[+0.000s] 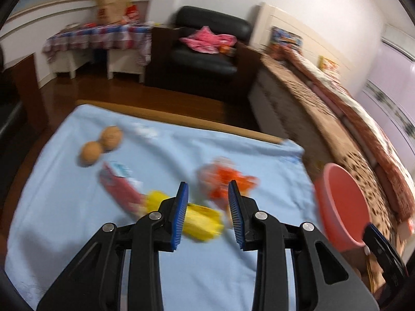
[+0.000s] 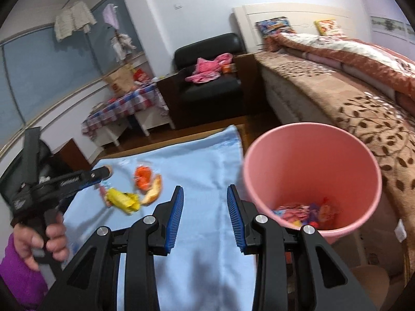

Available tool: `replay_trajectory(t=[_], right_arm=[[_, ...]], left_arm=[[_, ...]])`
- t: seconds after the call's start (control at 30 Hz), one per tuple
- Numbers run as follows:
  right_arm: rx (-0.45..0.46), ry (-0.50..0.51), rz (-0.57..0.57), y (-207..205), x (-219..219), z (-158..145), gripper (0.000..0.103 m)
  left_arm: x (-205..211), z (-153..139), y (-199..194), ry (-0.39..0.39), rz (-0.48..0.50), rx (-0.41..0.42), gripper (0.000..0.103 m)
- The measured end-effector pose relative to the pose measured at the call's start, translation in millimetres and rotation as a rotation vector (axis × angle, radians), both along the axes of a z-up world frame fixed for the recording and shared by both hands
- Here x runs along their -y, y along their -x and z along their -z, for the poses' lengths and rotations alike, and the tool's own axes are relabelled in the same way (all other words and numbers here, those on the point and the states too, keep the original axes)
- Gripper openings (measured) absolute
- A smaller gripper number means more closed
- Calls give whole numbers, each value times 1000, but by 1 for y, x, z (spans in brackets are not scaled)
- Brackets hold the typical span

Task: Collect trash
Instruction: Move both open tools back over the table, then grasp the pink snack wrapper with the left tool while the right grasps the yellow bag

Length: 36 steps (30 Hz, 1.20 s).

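Observation:
A light blue cloth covers the table. On it lie a yellow wrapper, a crumpled orange wrapper, a red and white wrapper and two walnuts. My left gripper hovers open above the yellow and orange wrappers, with nothing between its blue pads. The pink bin stands off the cloth's right edge and holds several wrappers. My right gripper is open and empty over bare cloth, just left of the bin. From the right wrist, the left gripper shows above the yellow wrapper and orange wrapper.
A bed with a brown leaf-patterned blanket runs along the right, close behind the bin. A black armchair with pink clothing and a table under a checked cloth stand across the wooden floor. A hand in a purple sleeve holds the left gripper.

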State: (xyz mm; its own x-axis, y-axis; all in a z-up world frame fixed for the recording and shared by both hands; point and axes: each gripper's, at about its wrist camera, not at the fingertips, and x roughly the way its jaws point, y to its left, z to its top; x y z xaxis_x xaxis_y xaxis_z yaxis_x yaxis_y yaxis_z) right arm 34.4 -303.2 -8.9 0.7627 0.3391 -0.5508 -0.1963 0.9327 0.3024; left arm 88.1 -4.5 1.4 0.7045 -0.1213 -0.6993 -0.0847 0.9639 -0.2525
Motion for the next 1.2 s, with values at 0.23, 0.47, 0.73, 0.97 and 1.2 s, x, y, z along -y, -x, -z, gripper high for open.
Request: replay_trajectory(t=[0.23, 0.47, 0.73, 0.97, 1.2], right_arm=[[-9, 14, -84, -6, -27, 4, 34], [-13, 33, -185, -14, -55, 11, 42], [-62, 37, -295, -24, -85, 23, 43], [-110, 54, -377, -37, -115, 32, 45], [-135, 98, -478, -57, -157, 39, 51]], left_arm=[[-70, 13, -14, 111, -162, -93, 32], [-88, 31, -24, 159, -209, -209, 32], [-81, 47, -37, 113, -228, -262, 32], [-94, 54, -31, 146, -246, -249, 27], [-109, 47, -8, 208, -188, -187, 19]])
